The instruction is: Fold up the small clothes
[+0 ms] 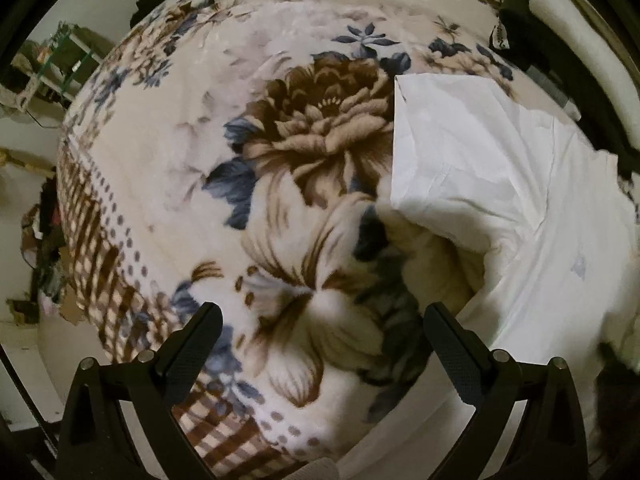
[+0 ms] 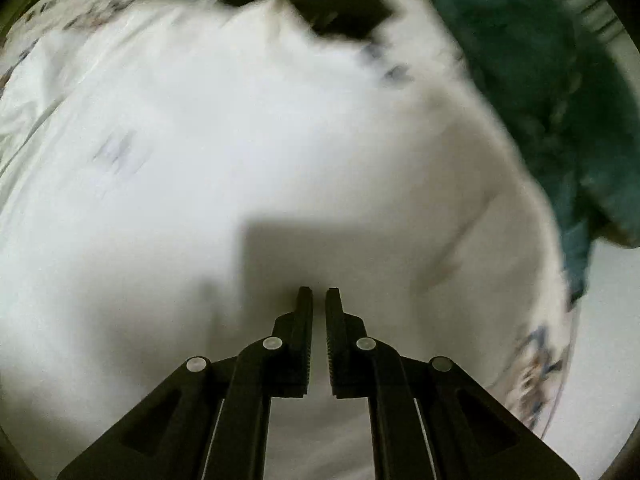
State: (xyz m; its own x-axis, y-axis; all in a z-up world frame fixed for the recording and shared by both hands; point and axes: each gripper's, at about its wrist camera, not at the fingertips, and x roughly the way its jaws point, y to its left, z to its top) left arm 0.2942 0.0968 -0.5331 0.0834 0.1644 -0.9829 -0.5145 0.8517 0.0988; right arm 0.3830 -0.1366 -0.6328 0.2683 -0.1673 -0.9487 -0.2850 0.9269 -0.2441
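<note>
A white garment [image 1: 492, 168] lies on a floral blanket [image 1: 192, 152], at the right of the left wrist view, with one flap folded over and a raised fold near its lower left edge. My left gripper [image 1: 322, 316] is open and empty above the blanket, just left of the garment. In the right wrist view the white garment [image 2: 240, 140] fills most of the blurred frame. My right gripper [image 2: 319, 294] hovers close over it with its jaws nearly together and nothing seen between them.
A teal-green cloth [image 2: 532, 80] lies at the upper right of the right wrist view, and a dark object [image 2: 340, 4] sits at the top. Dark items [image 1: 516, 20] lie at the blanket's far right edge. Clutter and shelving [image 1: 48, 72] stand beyond the left edge.
</note>
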